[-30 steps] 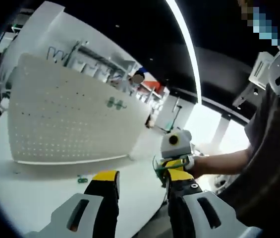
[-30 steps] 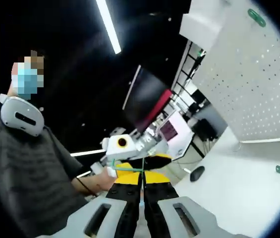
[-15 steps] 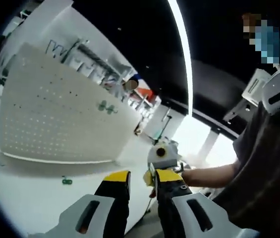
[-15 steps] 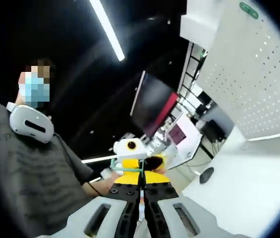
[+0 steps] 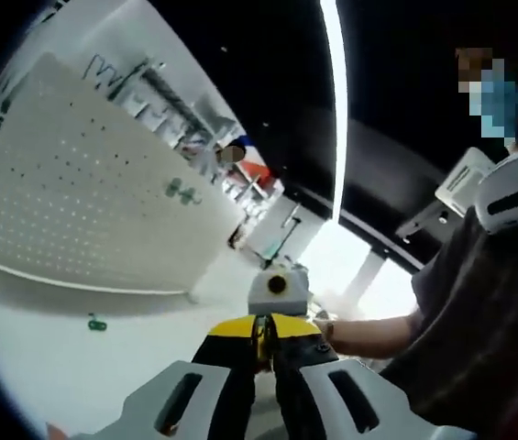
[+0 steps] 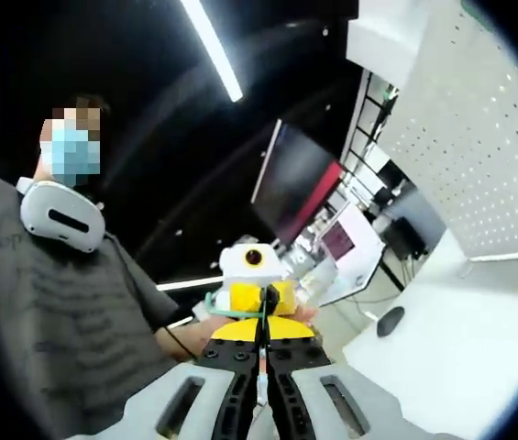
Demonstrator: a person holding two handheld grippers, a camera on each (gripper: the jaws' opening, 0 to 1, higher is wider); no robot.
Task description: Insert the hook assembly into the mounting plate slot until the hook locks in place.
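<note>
Held a thin green wire hook (image 6: 240, 310) pinched between both grippers' closed fingers (probably a handover), well away from the white perforated mounting plate (image 5: 84, 211).

Dark ceiling, bright strip light (image 5: 336, 101) glare, fisheye-warped edges, mild blur

In the left gripper view, the pegboard (image 5: 84, 211) stands upper left on the table (image 5: 66, 367); a small hook (image 5: 96, 323) lies before it, lower left
</note>
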